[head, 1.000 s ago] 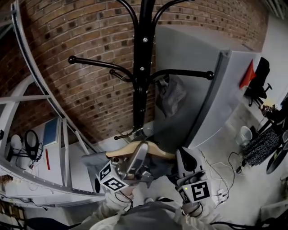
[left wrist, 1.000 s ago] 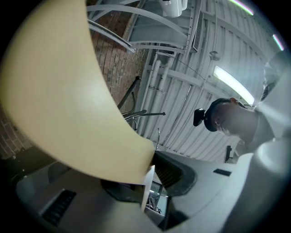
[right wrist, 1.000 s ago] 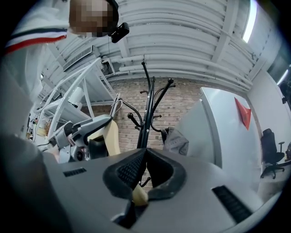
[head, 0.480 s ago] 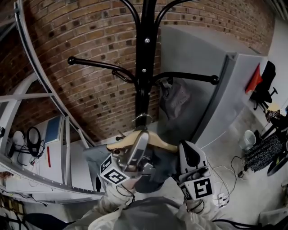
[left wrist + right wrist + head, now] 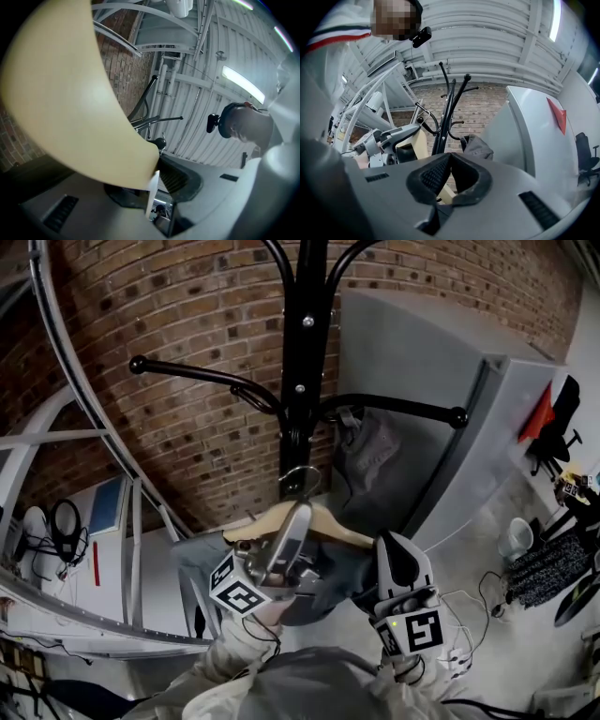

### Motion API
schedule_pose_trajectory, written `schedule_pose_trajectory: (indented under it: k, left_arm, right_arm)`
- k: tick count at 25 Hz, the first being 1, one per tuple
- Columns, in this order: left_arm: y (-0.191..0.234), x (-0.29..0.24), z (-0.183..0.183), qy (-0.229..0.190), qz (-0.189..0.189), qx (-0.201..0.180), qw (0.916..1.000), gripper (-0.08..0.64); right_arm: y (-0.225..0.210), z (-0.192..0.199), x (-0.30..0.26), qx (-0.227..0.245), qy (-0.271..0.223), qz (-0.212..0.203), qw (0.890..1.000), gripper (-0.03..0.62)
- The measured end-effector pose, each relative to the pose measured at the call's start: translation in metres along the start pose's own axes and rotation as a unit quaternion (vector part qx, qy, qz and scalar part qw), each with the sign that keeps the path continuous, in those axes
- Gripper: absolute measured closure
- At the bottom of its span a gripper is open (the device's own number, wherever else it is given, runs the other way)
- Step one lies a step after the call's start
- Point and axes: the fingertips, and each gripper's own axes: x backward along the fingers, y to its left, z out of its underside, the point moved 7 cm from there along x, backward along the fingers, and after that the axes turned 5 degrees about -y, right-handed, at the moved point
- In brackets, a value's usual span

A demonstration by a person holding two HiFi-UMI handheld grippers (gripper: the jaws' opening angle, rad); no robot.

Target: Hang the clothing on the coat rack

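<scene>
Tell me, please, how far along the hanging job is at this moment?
Done: one grey garment already hangs on the coat rack. In hand: the left gripper clamps the wooden hanger carrying dark clothing; its metal hook is near the pole, apparently on no arm. Left: hook it on and release.

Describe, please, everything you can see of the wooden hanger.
The hanger is pale, smooth, curved wood with a metal hook on top. It is held up roughly level, the left claw shut on its middle, a grey garment hanging from it. Its hook sits before the black coat rack pole, on no arm.
</scene>
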Motion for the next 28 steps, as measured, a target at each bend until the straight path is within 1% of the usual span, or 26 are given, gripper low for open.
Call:
schedule_pose_trajectory:
  k: [2,5,9,14,16,23,28]
  left_arm:
    - [0.006,0.000,0.000,-0.002,-0.001,0.003,1.0000,0.463]
    - [0.015,0.002,0.002,-0.007,-0.004,0.010,0.9999,0.463]
    - [0.030,0.007,0.003,-0.018,-0.017,0.020,0.9995,0.463]
    - [0.045,0.010,0.004,-0.032,-0.018,0.032,0.9988,0.462]
    - [0.052,0.009,0.005,-0.036,-0.022,0.036,0.9985,0.462]
    - [0.064,0.012,0.011,-0.049,-0.034,0.048,0.9970,0.462]
    - [0.069,0.017,0.011,-0.055,-0.040,0.048,0.9965,0.462]
  right_arm:
    - [-0.002,0.002,-0.002,-0.004,0.001,-0.002,1.000,0.569]
    - [-0.007,0.008,-0.003,-0.003,0.015,0.000,1.000,0.569]
    - [-0.014,0.012,-0.008,0.004,0.022,-0.001,1.000,0.569]
    - [-0.016,0.018,-0.012,-0.002,0.033,-0.004,0.999,0.569]
    - [-0.017,0.018,-0.014,0.004,0.034,-0.009,0.999,0.569]
    - [-0.022,0.022,-0.017,0.009,0.052,-0.015,0.998,0.569]
    - [-0.021,0.025,-0.018,0.011,0.059,-0.021,0.998,0.569]
